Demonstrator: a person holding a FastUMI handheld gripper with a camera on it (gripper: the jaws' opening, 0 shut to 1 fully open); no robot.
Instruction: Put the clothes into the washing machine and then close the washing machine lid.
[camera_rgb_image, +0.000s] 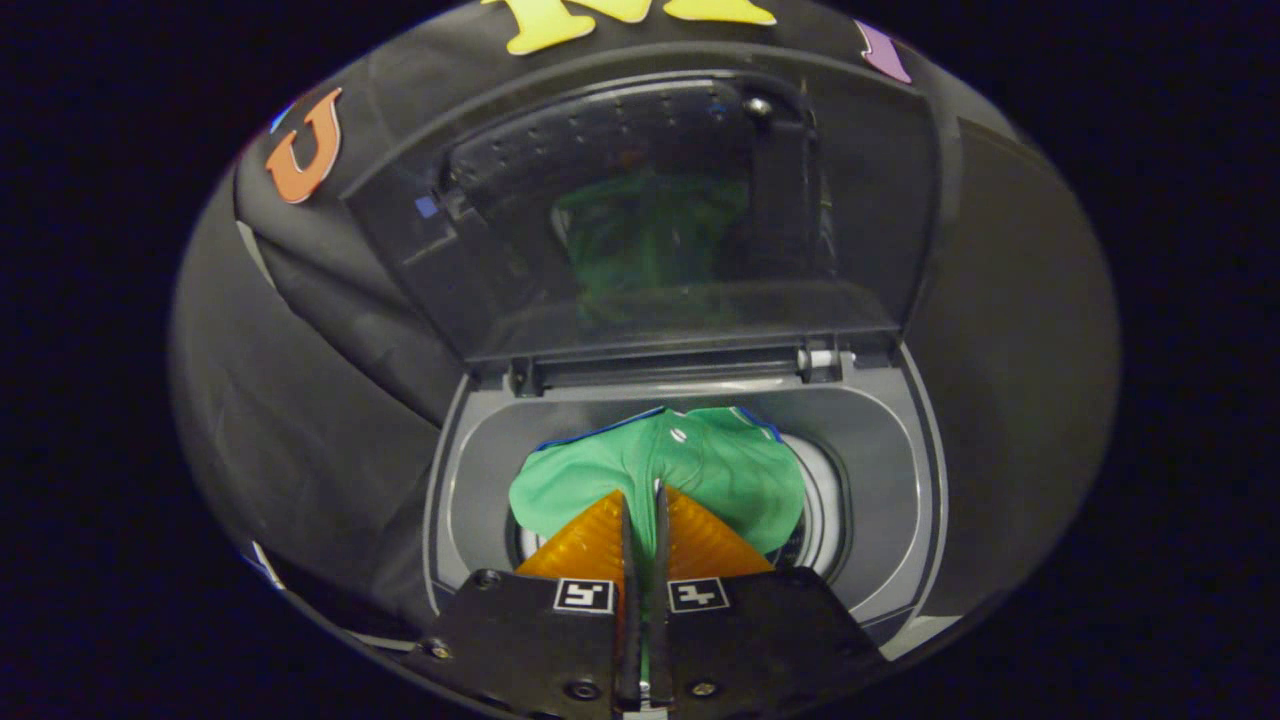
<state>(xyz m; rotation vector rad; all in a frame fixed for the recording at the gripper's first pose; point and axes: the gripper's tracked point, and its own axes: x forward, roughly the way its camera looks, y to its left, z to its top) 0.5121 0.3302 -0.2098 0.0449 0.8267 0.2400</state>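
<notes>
Gripper view: we hold the gripper over the open washing machine, its fingers nearly closed and pinching a fold of the green garment between them. The garment spreads just ahead of the fingertips and to both sides, draped across the drum opening. The lid stands raised at the far side, reflecting the green cloth. We judge the step in hand to be lowering the clothes into the drum. To do it well, we carry the pinched fold down past the drum rim before parting the fingers, so no cloth lies over the rim when the lid closes
</notes>
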